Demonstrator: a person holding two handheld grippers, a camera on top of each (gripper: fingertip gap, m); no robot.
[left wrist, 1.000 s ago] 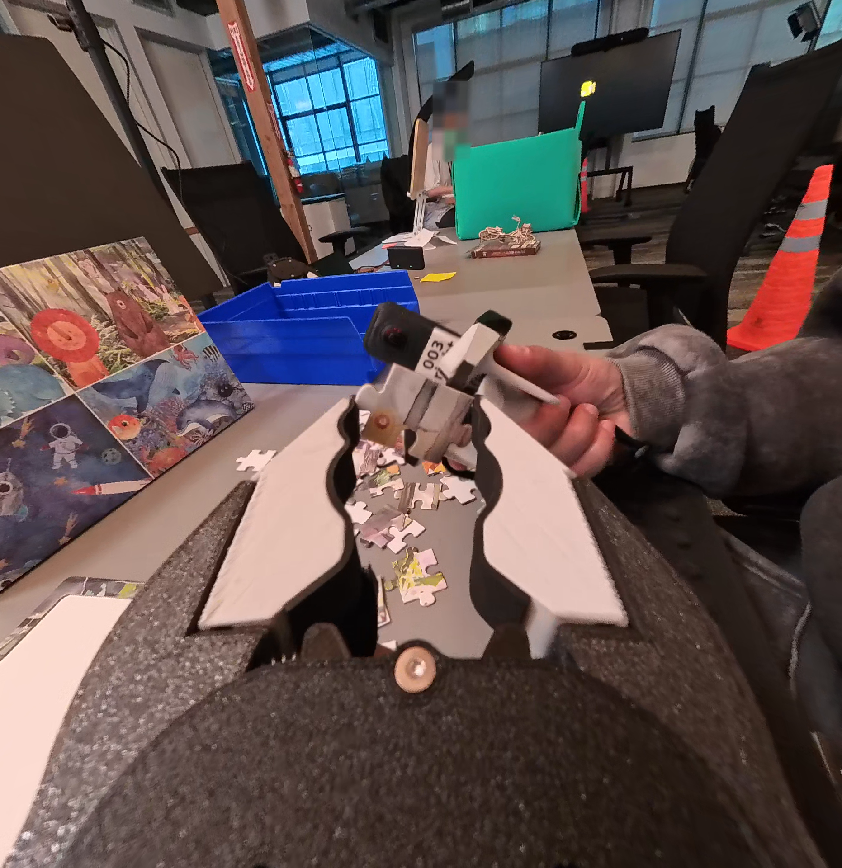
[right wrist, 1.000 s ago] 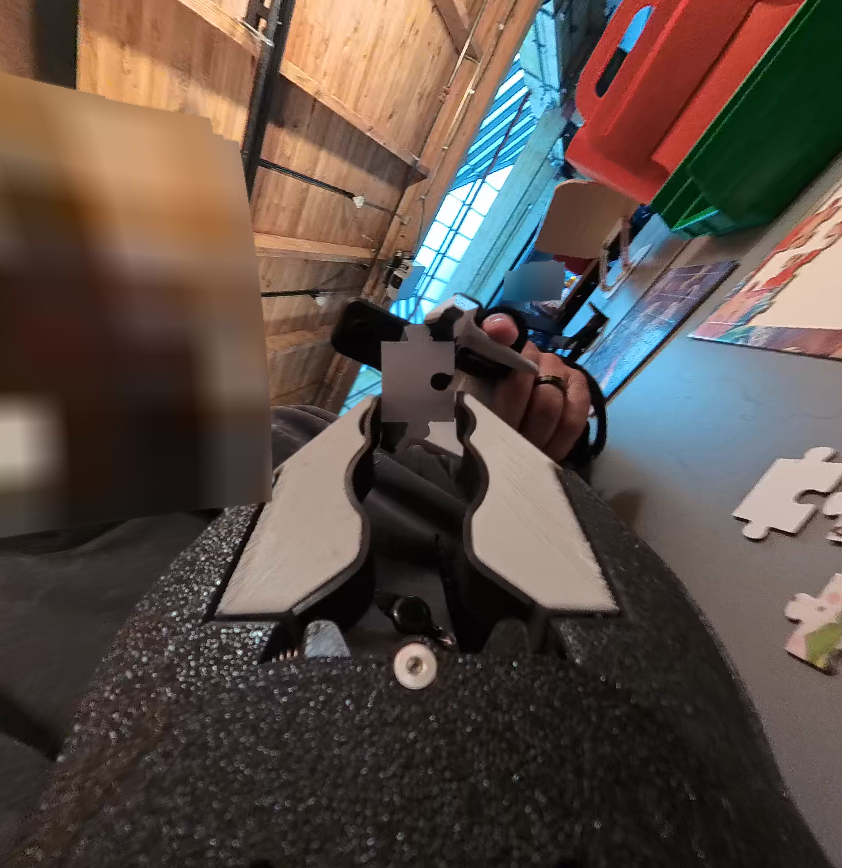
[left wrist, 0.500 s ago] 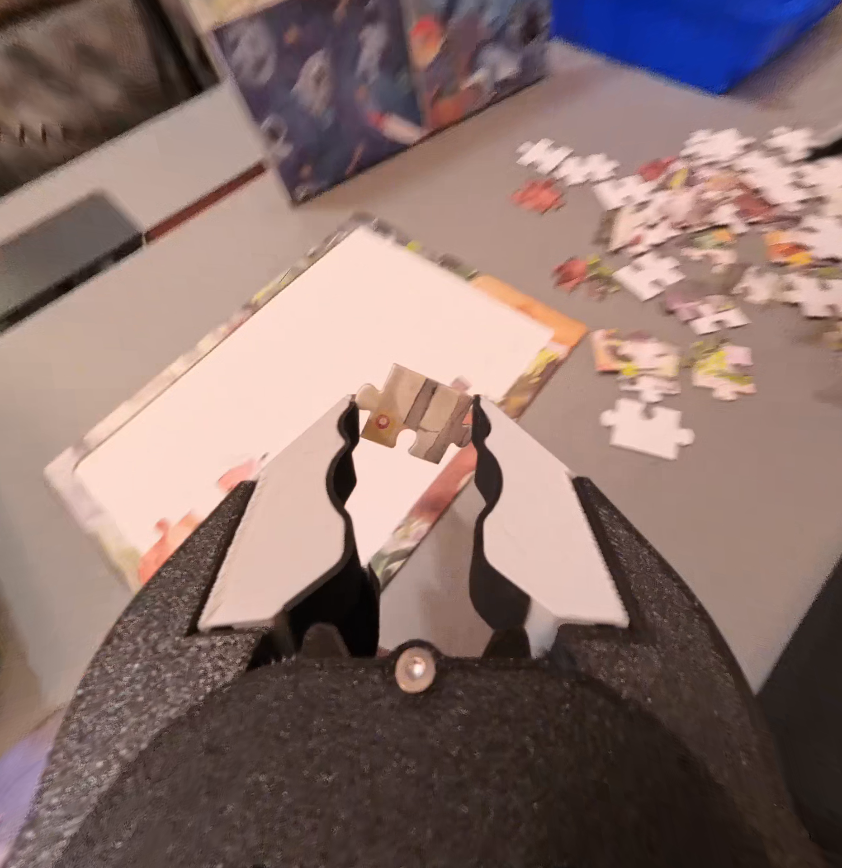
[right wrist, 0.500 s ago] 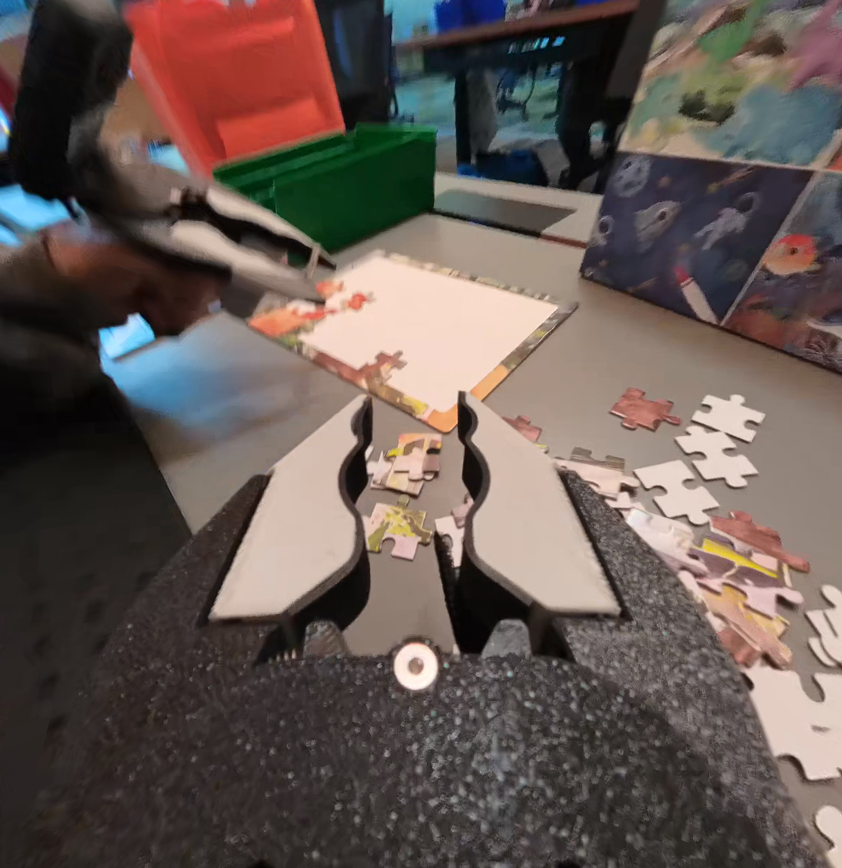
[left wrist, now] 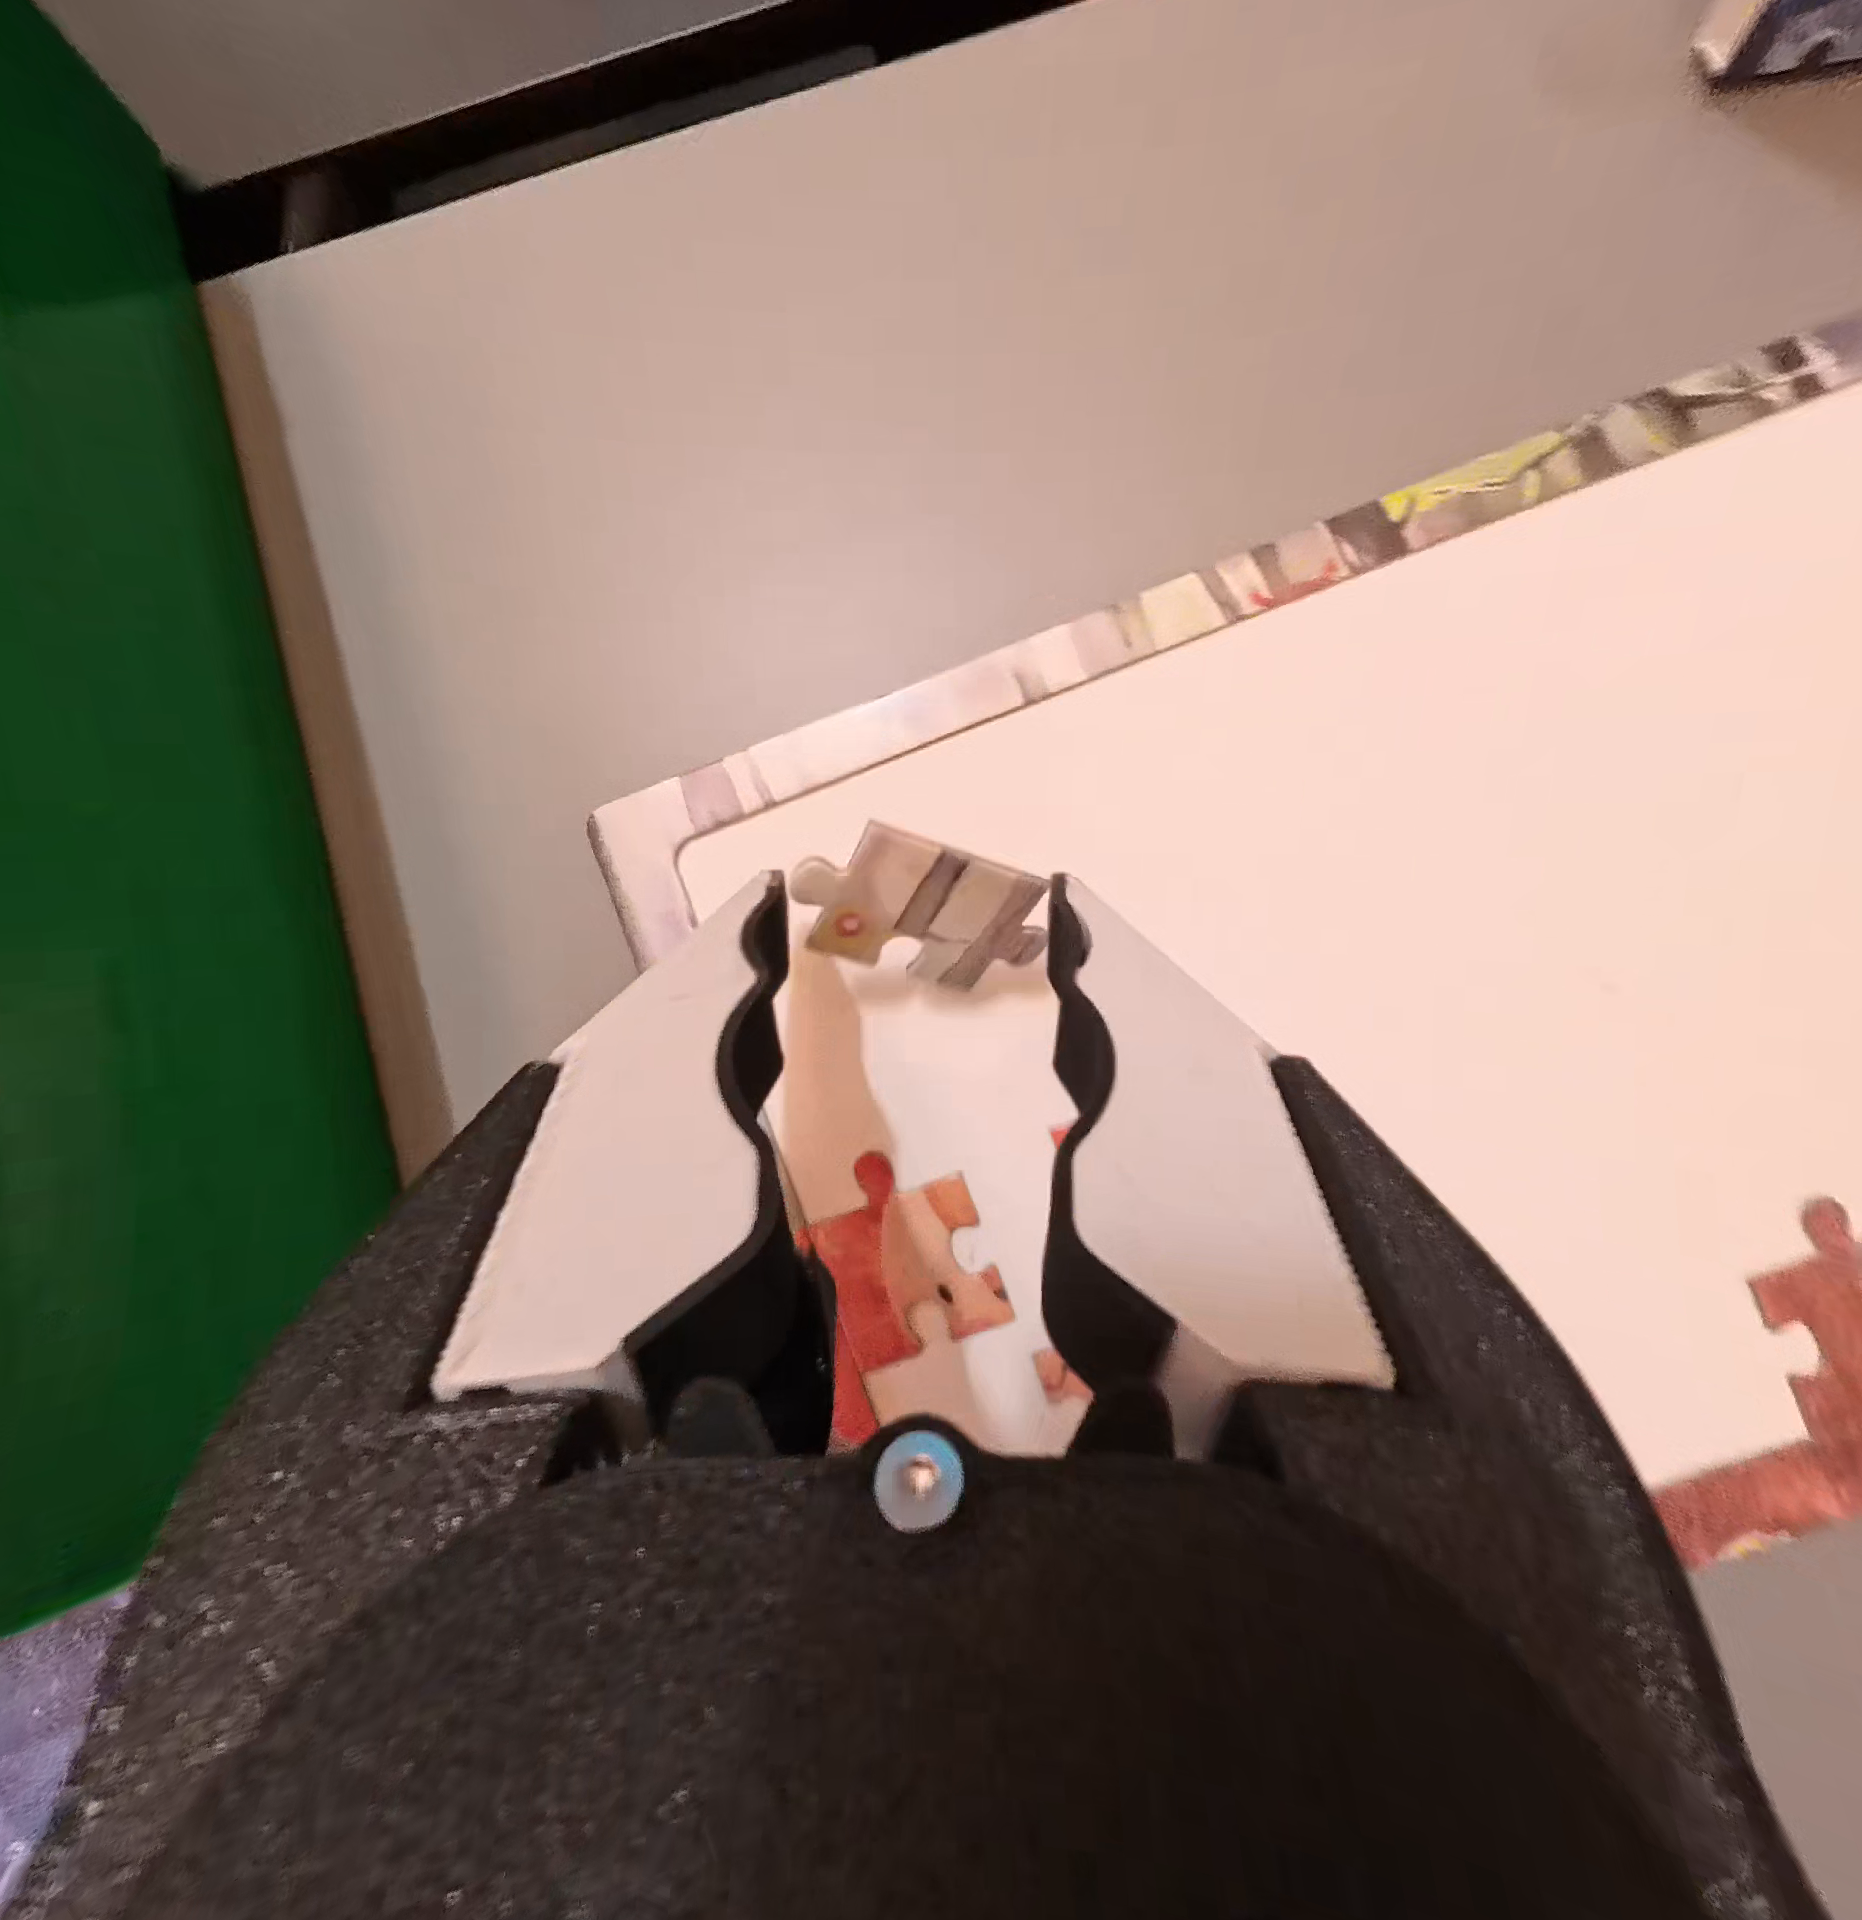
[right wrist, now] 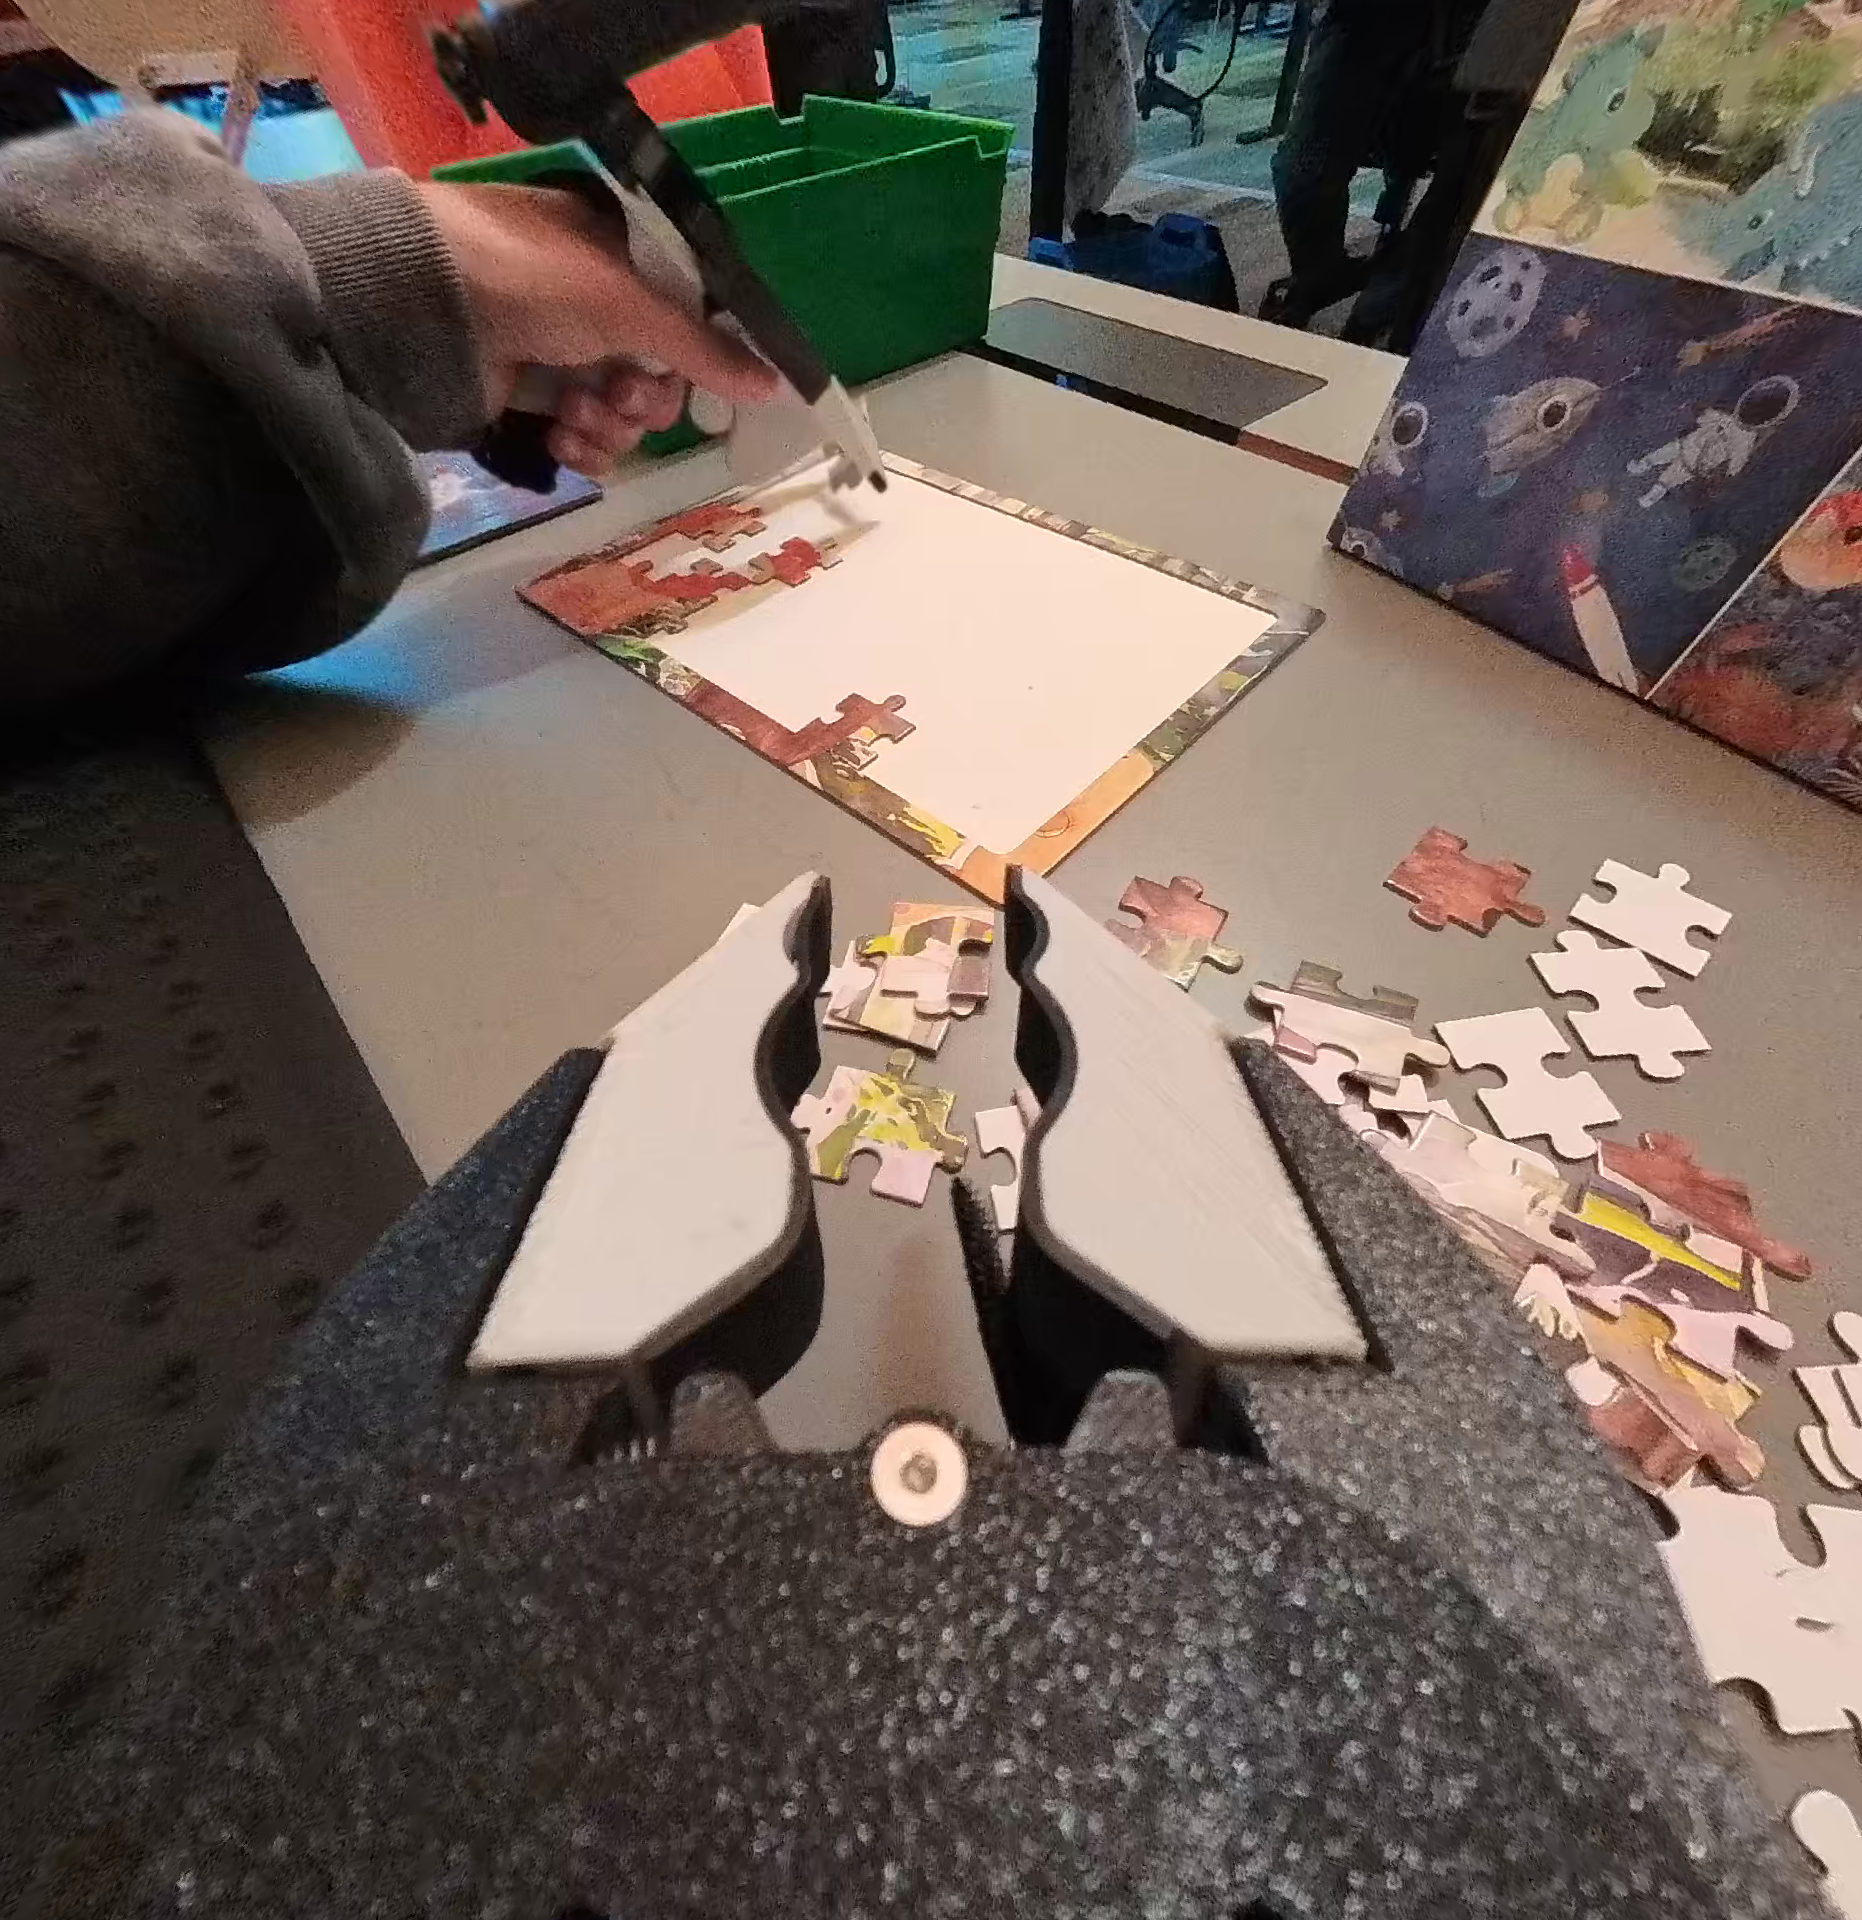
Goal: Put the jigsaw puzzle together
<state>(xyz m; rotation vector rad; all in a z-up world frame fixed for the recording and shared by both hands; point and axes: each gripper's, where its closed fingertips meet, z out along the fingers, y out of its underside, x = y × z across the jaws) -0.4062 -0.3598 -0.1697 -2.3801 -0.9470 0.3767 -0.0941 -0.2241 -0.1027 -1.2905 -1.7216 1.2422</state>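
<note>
My left gripper (left wrist: 916, 906) is shut on a grey puzzle piece (left wrist: 919, 912) with a small red dot, held just above the far left corner of the puzzle tray (left wrist: 1322, 810). Some red-brown pieces (left wrist: 906, 1257) sit fitted in the tray below the jaws. In the right wrist view the left gripper (right wrist: 854, 473) hangs over the tray's far corner (right wrist: 968, 634). My right gripper (right wrist: 916, 904) is open and empty, low over loose pieces (right wrist: 885, 1127) at the table's front edge.
A green bin (right wrist: 854, 208) stands beyond the tray, also at the left of the left wrist view (left wrist: 106, 831). The puzzle box (right wrist: 1654, 468) stands at the right. Several loose pieces (right wrist: 1592, 1081), some face down, are scattered right of my right gripper. There is about 35 cm between the tips of the two grippers.
The piece passed from the right gripper to the left. The left gripper swung left with it over the tray's far corner. The right gripper turned down towards the loose pieces.
</note>
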